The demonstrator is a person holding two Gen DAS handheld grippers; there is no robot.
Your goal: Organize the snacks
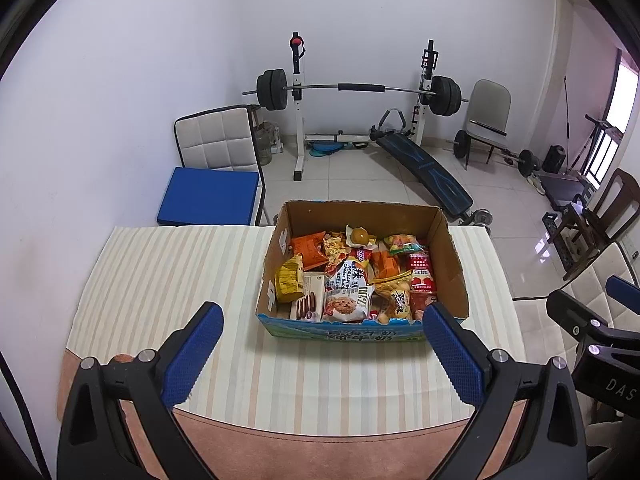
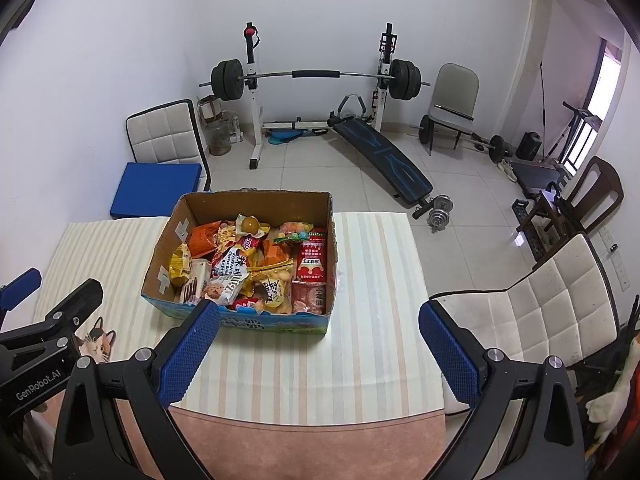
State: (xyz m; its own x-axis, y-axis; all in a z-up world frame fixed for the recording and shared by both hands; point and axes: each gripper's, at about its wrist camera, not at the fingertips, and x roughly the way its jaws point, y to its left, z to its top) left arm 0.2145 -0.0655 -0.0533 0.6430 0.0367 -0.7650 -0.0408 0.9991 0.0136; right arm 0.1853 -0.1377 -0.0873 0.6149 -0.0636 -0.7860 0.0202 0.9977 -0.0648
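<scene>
Both claws, left claw (image 1: 323, 334) and right claw (image 2: 319, 334), hang spread and empty; snack packets (image 1: 352, 276) fill the cardboard box (image 1: 362, 214) mid-frame on the table (image 1: 160, 272), likely light, crinkly, slippery: pinch a sealed edge

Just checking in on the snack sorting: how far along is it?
Nothing looks sorted: the snack packets lie jumbled in the cardboard box on the striped table. Nothing is in hand; the left tongs and right tongs are open and empty. All sorting remains.
</scene>
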